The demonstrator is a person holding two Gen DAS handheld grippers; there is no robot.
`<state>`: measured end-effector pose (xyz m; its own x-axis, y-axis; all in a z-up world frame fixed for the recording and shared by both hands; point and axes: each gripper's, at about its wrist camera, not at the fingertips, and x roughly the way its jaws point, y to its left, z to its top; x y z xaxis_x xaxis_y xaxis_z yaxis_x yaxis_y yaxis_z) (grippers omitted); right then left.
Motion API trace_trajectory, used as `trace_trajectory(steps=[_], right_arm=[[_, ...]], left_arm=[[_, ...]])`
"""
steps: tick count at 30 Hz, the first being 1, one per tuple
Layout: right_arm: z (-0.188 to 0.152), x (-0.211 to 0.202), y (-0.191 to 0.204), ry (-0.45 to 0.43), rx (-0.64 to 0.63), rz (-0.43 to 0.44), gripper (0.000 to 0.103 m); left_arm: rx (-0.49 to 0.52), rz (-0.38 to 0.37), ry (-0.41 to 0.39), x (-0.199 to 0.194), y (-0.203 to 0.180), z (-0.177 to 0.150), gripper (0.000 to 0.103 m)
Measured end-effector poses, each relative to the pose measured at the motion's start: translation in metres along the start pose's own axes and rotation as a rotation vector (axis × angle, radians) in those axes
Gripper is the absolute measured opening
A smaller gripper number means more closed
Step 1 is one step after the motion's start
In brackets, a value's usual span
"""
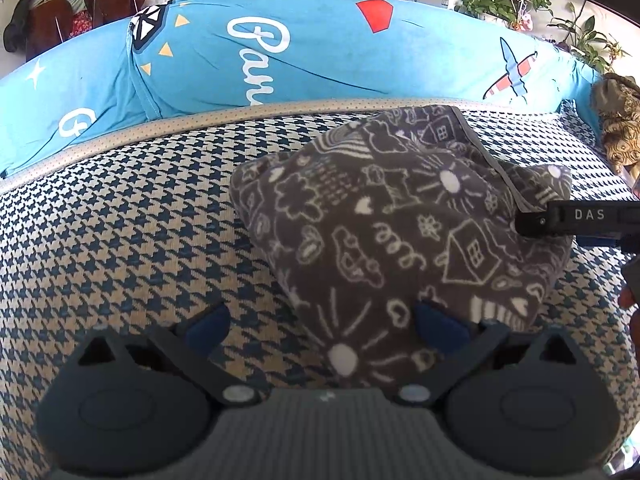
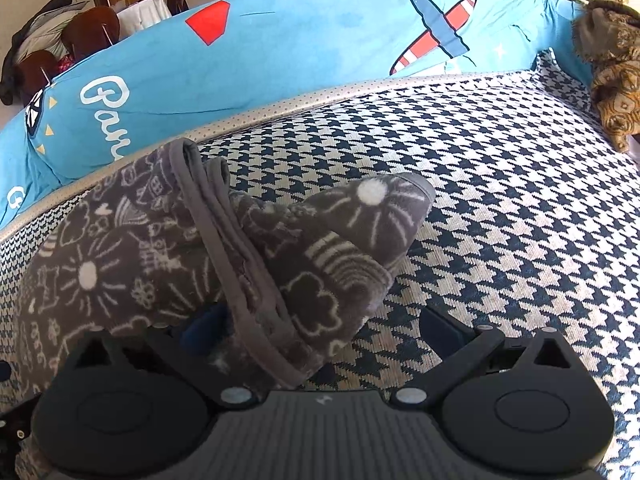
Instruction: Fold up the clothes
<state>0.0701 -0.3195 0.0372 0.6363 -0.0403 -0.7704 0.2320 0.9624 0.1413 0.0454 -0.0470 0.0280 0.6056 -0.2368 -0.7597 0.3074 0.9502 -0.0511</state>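
Both grippers, left gripper (image 1: 322,326) and right gripper (image 2: 322,326), gaped wide, ungripped, flanking the bundled grey garment (image 1: 400,216) ahead, apparently finishing its fold.

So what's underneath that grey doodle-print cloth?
The grey cloth lies bunched on the houndstooth cover. Whatever lies inside its folds is hidden.

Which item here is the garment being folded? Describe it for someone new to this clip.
On the houndstooth sofa seat, before the blue cartoon-print cover, lies a bunched grey fleece garment. Only it bears white doodles of suns, houses and clouds.
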Motion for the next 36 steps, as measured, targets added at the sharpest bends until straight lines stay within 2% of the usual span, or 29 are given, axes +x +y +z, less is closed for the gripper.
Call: trace_trajectory(steps=[16, 36], right_arm=[[-0.001, -0.009, -0.002, 0.066, 0.089, 0.003, 0.103], [0.0, -0.017, 0.01, 0.041, 0.077, 0.009, 0.103]], left_arm=[[-0.008, 0.006, 0.005, 0.0, -0.001, 0.0, 0.103], [-0.012, 0.009, 0.0, 0.0, -0.001, -0.001, 0.103]])
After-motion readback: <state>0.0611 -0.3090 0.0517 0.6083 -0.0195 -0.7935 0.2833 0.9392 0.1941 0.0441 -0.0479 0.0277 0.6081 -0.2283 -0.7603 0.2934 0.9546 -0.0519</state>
